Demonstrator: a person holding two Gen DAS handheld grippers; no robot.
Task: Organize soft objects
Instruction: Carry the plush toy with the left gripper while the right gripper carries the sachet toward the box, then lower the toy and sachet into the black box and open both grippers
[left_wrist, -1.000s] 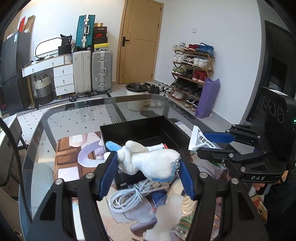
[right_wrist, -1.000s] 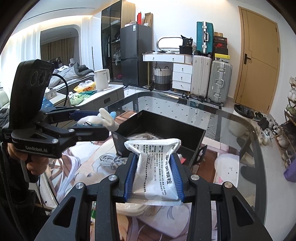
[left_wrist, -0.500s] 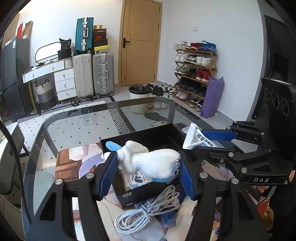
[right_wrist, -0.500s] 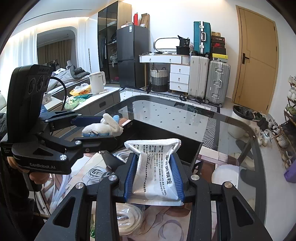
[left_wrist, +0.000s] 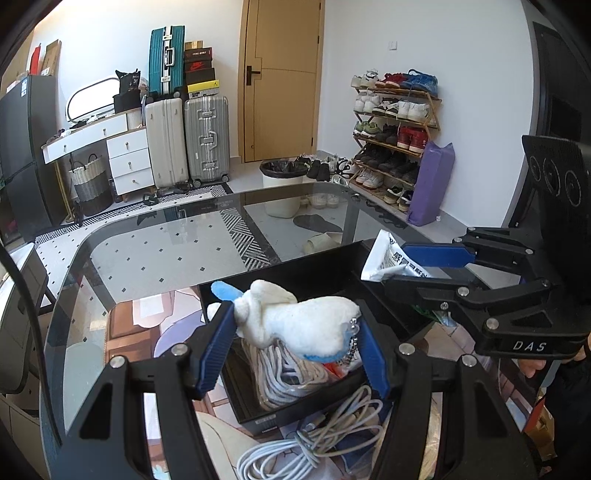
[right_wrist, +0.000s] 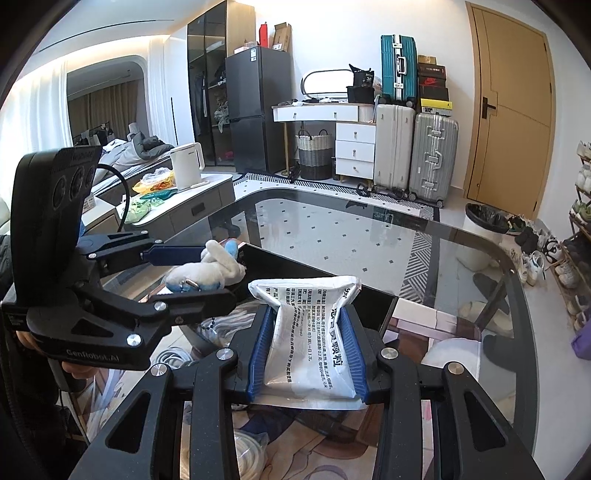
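My left gripper (left_wrist: 295, 328) is shut on a white plush toy (left_wrist: 295, 321) with blue ears and a bead chain, held above the black box (left_wrist: 295, 271). It also shows in the right wrist view (right_wrist: 207, 275). My right gripper (right_wrist: 308, 325) is shut on a silver-white printed pouch (right_wrist: 308, 332), held over the box's near edge (right_wrist: 332, 282). The pouch (left_wrist: 391, 256) and right gripper (left_wrist: 424, 267) show at the right of the left wrist view. The box holds a bagged coil of white cord (left_wrist: 284, 373).
The box stands on a printed mat (left_wrist: 129, 321) on a glass table (left_wrist: 166, 243). A loose white cable bundle (left_wrist: 317, 439) lies in front of the box. Suitcases, a shoe rack and a bin stand on the floor beyond.
Both grippers have moved forward and up over the black box with their loads. The box interior with the cord now lies under the plush toy.
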